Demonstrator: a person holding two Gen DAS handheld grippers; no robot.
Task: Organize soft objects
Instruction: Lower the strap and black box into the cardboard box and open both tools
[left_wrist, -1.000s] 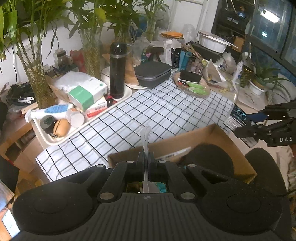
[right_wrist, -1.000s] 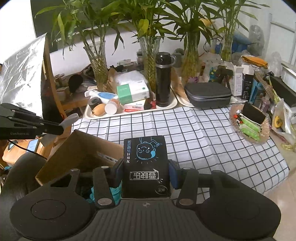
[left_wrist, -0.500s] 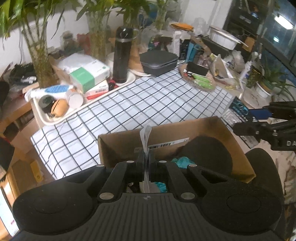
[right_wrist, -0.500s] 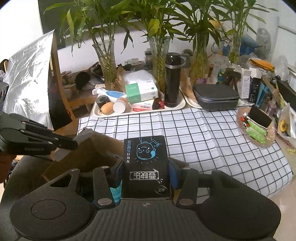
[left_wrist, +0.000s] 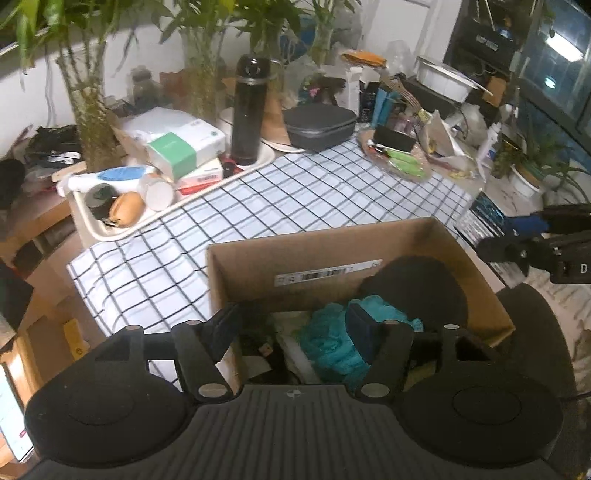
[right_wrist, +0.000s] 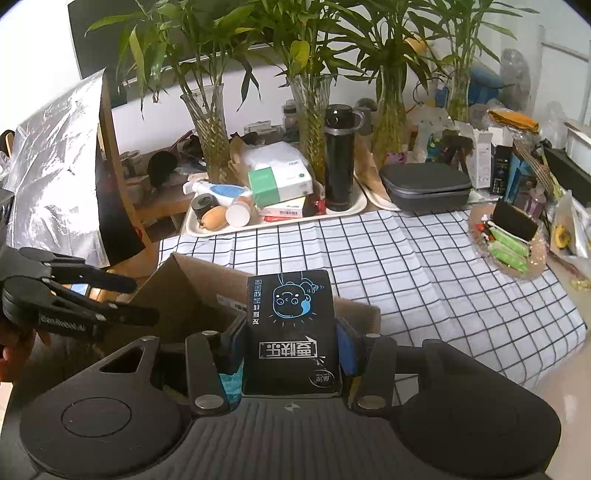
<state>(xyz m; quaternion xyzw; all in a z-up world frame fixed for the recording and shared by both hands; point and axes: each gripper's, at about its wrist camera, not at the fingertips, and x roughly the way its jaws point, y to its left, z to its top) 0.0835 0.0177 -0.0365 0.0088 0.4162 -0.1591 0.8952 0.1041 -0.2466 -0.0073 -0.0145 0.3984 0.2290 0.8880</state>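
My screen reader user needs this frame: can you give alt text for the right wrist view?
The right gripper has its jaws shut on a black tissue pack above an open cardboard box on a checked tablecloth. The left gripper is at the left, with a cluttered tray and bamboo vases behind.

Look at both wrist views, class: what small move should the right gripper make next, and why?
Probably ease the right gripper forward and down over the cardboard box. It is shut on the black packet, which sits just above the box's near edge, while the left gripper hangs open and empty over the teal cloth inside.
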